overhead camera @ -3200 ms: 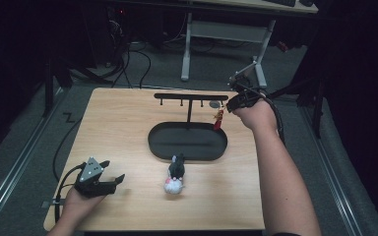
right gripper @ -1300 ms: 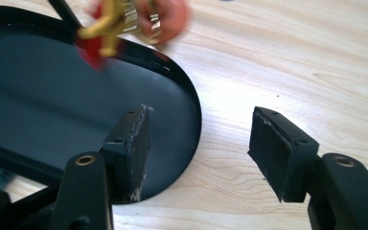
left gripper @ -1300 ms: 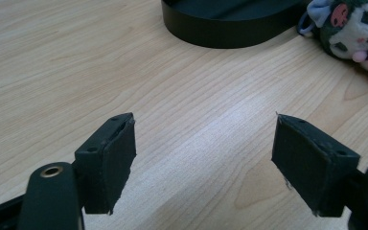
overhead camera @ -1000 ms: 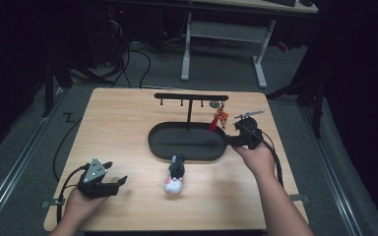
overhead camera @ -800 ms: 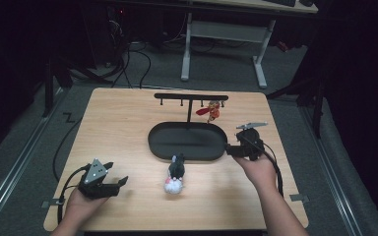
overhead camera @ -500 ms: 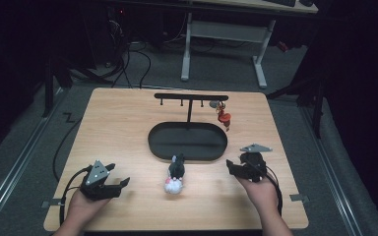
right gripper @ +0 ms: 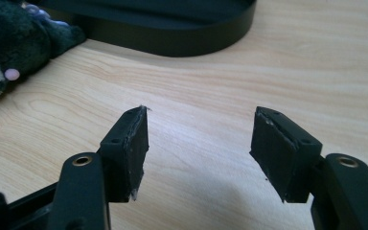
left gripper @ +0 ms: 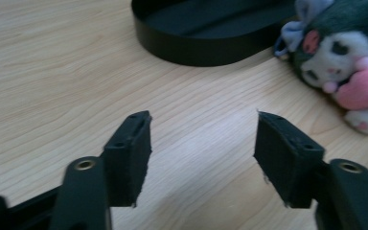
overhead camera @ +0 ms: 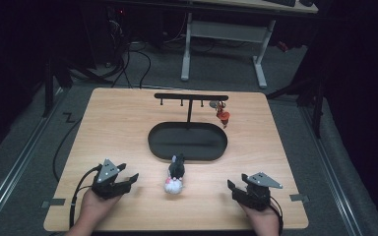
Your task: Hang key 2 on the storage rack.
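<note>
Resting near the table's (overhead camera: pixel 128 128) front edge, we have both grippers empty with jaws apart: the left gripper (overhead camera: pixel 123 181) at the front left, the right gripper (overhead camera: pixel 236 189) at the front right. One plush (overhead camera: pixel 175 174) lies between them, just in front of the one oval tray (overhead camera: pixel 187 142), its long axis running front to back. It lies ahead and to the right of the left gripper, which we judge slightly nearer. One red charm (overhead camera: pixel 222 116) hangs from the one rack (overhead camera: pixel 191 97) behind the tray.
</note>
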The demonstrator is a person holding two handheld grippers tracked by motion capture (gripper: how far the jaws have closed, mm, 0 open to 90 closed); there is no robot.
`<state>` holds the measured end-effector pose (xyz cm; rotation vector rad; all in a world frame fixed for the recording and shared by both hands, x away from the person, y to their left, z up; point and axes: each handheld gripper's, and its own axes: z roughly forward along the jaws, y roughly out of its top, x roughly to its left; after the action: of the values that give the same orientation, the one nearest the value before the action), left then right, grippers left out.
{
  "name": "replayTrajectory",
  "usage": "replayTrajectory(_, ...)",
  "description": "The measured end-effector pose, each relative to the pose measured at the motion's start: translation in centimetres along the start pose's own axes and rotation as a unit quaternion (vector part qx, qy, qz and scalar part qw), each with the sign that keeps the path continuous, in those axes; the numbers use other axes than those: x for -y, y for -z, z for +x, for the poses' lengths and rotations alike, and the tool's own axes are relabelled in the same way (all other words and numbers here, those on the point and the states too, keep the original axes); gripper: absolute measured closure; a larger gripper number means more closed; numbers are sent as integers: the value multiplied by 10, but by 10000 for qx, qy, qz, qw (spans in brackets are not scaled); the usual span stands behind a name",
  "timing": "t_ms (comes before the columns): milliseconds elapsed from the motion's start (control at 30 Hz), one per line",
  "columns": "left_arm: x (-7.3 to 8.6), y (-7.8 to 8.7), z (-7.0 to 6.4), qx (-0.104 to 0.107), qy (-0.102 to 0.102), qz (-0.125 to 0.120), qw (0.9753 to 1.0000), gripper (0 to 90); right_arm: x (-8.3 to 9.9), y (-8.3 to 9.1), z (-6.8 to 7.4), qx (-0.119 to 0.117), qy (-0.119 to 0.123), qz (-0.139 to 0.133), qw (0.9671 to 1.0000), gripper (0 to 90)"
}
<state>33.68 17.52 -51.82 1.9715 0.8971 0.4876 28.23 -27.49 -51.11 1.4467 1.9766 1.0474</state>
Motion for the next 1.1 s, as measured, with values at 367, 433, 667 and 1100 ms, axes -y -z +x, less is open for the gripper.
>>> replayTrajectory(367, -15, -35, -31, 75, -13, 311, 9995, 686, -3, 3, 5, -69, 1, -133, 9999, 397)
replayTrajectory(433, -18, -42, -36, 87, 72, 333, 9994, 729, -3, 3, 5, -103, 15, -155, 9998, 400)
replayTrajectory(667, -26, -64, -62, 345, 33, 448, 9984, 783, 0, 3, 7, -110, 54, -59, 9999, 410)
replayTrajectory(1100, -40, -78, -102, 851, -196, 409, 9953, 784, 1, 4, 8, -85, -16, -21, 10000, 415)
